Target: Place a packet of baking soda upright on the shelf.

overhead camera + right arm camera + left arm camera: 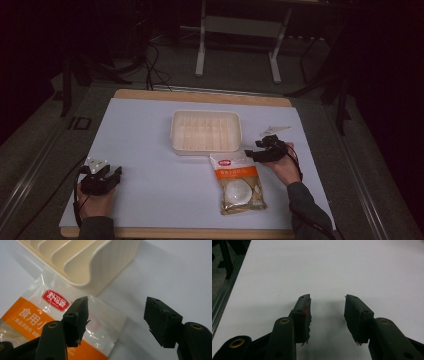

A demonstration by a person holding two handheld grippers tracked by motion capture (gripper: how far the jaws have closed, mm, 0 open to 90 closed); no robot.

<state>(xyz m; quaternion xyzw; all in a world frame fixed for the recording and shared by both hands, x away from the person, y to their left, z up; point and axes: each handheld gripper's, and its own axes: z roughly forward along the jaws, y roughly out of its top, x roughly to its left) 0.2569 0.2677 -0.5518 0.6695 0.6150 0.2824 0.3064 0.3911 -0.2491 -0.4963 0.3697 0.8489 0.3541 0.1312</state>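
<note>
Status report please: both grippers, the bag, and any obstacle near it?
Left gripper open, empty. Right gripper open at the bag top corner, not gripping. Bag flat on table, top edge against tray. No other obstacle.

The left gripper (327, 315) hovers over the white table (337, 267), jaws apart with nothing between them.

High view dim, surroundings near black; white mat (150, 145) lit from overhead, prob. Close-ups brighter, soft shadows under jaws.
</note>
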